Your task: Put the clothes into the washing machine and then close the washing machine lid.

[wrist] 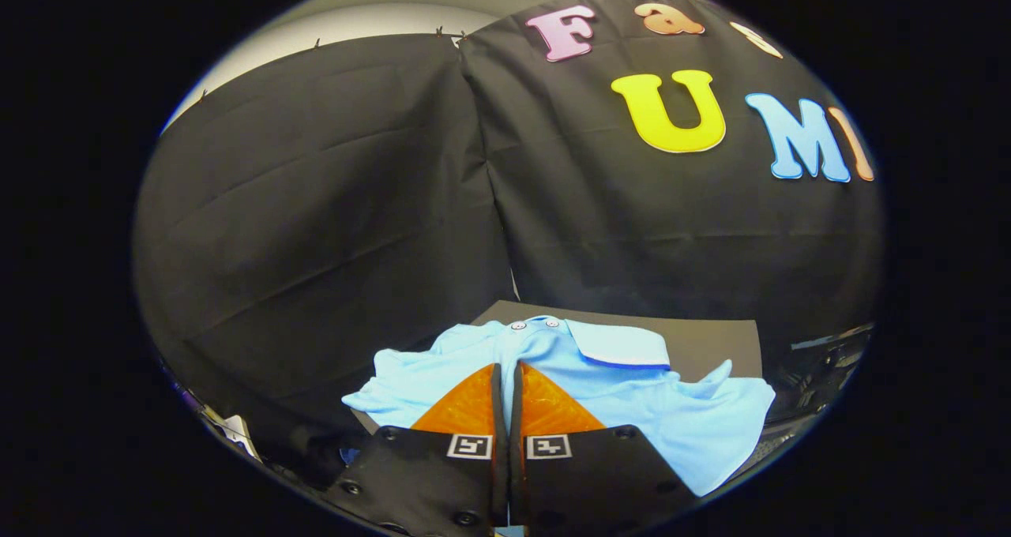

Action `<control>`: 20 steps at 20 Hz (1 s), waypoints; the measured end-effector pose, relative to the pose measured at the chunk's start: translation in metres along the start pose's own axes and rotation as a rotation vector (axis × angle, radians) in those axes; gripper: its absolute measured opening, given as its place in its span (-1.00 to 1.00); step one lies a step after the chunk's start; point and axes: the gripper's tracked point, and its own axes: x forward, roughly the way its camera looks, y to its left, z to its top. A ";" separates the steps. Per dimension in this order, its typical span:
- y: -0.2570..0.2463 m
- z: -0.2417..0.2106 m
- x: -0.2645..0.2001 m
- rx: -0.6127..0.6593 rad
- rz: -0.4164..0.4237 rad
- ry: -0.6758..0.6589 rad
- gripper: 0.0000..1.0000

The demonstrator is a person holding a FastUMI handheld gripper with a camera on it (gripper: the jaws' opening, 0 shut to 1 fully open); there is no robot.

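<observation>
Claw [506, 375]: fingers nearly together, a thin dark gap between them, tips over the shirt; whether cloth is pinched in the gap cannot be told. Shirt [632, 399]: light blue polo, collar and buttoned placket facing up beyond the fingertips, sleeves spread to either side, body draped toward the near edge. It lies on a dark board [711, 339] on the table. Wall [316, 205]: black cloth hung behind, well apart from the shirt. Washing machine: not located. Step in hand, by judgement: taking up the shirt, the first part of the task; loading and closing the lid not yet done. Next move calls for a sure pinch on a fold of cloth near the placket, then a lift high enough that the trailing sleeves clear the board
</observation>
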 end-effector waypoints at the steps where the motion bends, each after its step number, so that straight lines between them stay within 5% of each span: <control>1: 0.002 0.006 -0.009 0.007 0.000 -0.024 -0.96; 20: -0.140 0.051 -0.127 0.073 -0.234 -0.166 -0.97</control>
